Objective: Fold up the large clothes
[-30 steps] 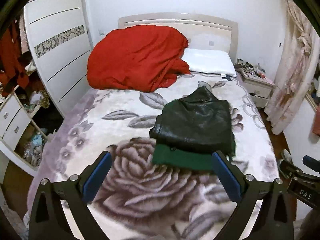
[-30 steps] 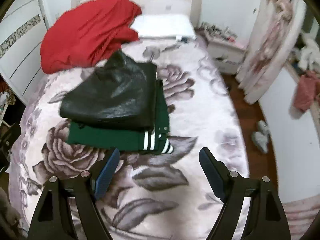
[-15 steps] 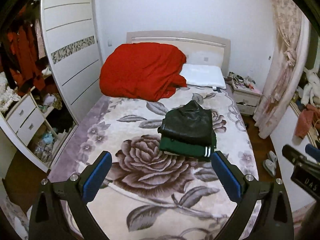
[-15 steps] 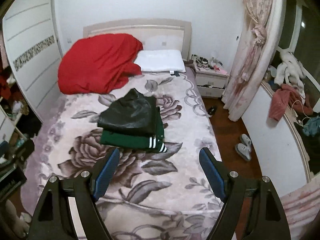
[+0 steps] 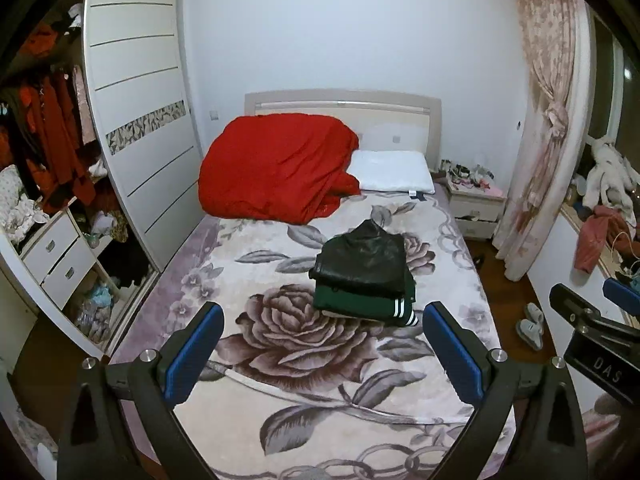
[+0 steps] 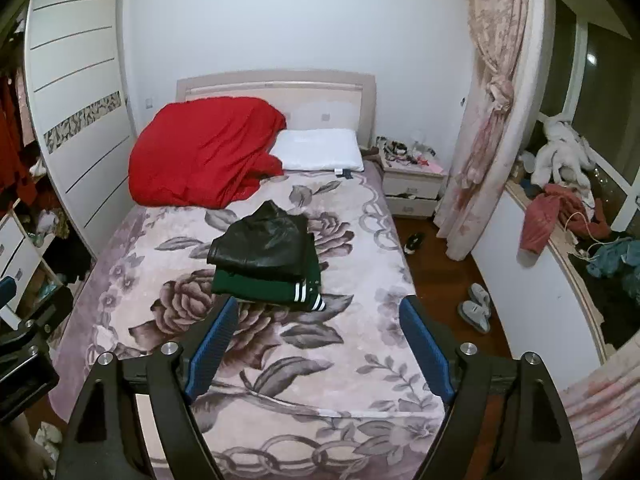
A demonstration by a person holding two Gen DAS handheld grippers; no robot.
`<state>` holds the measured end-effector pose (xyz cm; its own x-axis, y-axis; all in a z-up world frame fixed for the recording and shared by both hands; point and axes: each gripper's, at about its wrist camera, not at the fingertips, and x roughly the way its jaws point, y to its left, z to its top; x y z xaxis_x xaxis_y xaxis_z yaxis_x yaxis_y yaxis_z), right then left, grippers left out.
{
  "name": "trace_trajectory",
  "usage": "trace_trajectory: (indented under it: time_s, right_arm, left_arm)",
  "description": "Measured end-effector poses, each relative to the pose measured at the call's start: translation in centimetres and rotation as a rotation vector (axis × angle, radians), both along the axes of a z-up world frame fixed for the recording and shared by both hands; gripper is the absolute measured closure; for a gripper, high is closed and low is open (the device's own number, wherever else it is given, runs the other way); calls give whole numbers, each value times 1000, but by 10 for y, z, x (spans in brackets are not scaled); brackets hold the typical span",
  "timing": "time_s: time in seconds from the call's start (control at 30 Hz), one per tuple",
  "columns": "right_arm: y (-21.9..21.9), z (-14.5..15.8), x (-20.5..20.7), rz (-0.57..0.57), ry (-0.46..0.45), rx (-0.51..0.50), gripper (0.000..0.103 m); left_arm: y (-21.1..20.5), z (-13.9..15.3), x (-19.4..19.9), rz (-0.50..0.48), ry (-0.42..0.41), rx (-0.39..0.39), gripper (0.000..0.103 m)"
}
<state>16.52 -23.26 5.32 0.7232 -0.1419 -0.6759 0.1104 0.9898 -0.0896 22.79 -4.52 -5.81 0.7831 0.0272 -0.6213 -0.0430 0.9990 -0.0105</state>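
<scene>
Both grippers have pulled back: left gripper and right gripper spread wide, holding nothing; folded black leather jacket tops folded green garment on floral bedspread.

Both wrist views from the foot, well back, facing the headboard, sharing the bed.

You see a folded black leather-look jacket lying flat on top of a folded dark green garment with white stripes at its cuff. The two form one compact stack resting on the floral blanket near the middle of the bed. The black piece covers most of the green one; the green edge and striped corner protrude toward you.
</scene>
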Motion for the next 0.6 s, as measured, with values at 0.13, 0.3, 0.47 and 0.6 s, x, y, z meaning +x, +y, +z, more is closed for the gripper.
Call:
trace_trajectory:
  time_s: [0.13,0.3,0.47,0.6]
  right_arm:
    - [-4,7,-5,24,-22,19,14]
    - [-6,16,-17,39,-48,19,13]
    - [-5,23,-20,52,-60,8,12]
    - [-6,27,-24,52,-65,9,11]
  left_arm:
    - [-1,6,-8,-9,-31,-3,1]
    - [-2,7,-15,-10,-45,-5,0]
    - [-5,8,-19,-9,-51,-2,0]
    - [-8,9,-22,-10,-47,-4,0]
